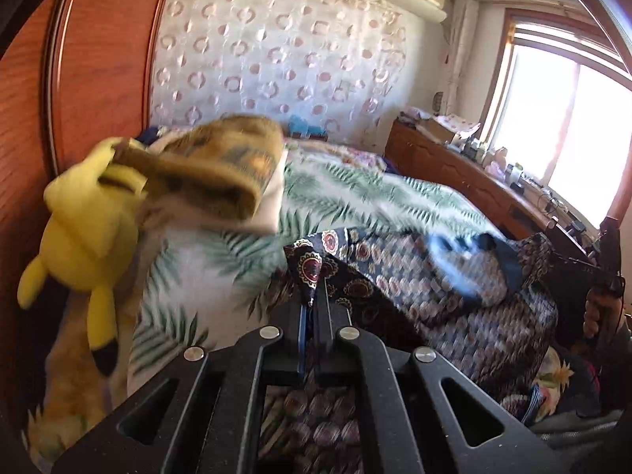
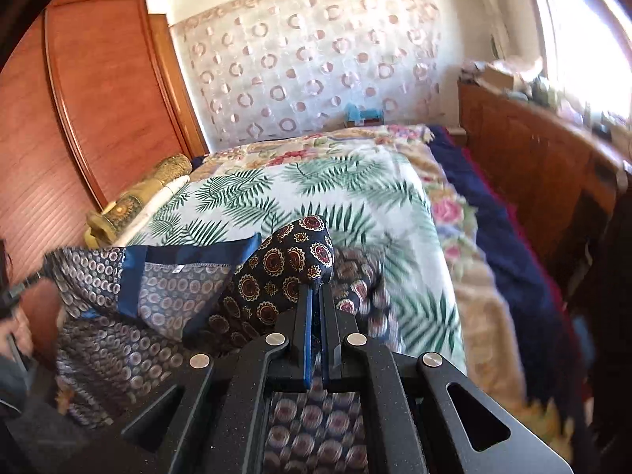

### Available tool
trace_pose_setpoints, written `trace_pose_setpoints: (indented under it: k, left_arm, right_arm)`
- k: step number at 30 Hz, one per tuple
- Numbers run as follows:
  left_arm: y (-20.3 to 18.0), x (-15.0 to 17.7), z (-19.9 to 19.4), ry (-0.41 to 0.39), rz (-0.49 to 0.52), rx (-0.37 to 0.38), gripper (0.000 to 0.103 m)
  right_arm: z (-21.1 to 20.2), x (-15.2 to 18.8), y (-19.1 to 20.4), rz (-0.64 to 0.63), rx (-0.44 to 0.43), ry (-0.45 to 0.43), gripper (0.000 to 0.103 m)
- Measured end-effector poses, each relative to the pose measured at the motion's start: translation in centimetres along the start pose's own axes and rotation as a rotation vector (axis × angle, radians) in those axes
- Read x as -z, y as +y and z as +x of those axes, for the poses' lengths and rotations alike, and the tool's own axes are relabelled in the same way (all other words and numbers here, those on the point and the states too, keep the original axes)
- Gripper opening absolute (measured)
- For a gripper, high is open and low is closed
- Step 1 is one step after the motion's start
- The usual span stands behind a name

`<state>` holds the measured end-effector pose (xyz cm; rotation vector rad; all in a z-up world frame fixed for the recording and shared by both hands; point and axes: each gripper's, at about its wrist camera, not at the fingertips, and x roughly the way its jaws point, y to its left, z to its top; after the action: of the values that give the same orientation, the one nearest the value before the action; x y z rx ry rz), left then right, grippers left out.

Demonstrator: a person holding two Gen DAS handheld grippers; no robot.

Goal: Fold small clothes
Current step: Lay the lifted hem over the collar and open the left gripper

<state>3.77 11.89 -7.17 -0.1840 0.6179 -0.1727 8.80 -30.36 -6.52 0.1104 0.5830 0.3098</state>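
Observation:
A dark navy garment (image 1: 434, 280) printed with red and cream medallions hangs stretched over the bed. My left gripper (image 1: 312, 302) is shut on one corner of it, and the cloth bunches up above the fingertips. In the right wrist view my right gripper (image 2: 316, 294) is shut on another corner of the same garment (image 2: 284, 272). The cloth's paler inner side and a plain blue band (image 2: 185, 254) show to the left of it. The garment sags between the two grippers, partly blurred.
The bed carries a white cover with green palm leaves (image 2: 316, 189). A yellow plush toy (image 1: 87, 229) and a folded brown blanket (image 1: 221, 170) lie by the wooden wardrobe (image 1: 91, 59). A cluttered wooden dresser (image 1: 474, 181) stands under the window. A person's hand (image 2: 15, 328) is at the far left.

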Motion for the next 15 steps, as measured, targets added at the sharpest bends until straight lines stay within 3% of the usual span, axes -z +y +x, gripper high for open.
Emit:
trace_pose_setpoints:
  k: [6,11,15]
  left_arm:
    - [0.3,0.3,-1.3,-0.016,-0.002,-0.016,0.003]
    - [0.0,0.4,-2.7,-0.035,0.016,-0.025,0.003]
    - [0.1,1.2,-2.0,0.021,0.042,-0.023,0.004]
  right_arm:
    - [-0.6,1.0,-0.8,-0.006,0.031,0.030,0.003]
    - [-3.3,0.5,1.2,-0.062,0.050,0.032,0.003]
    - [-3.1,1.2,0.9,-0.076,0.058,0.092,0.003]
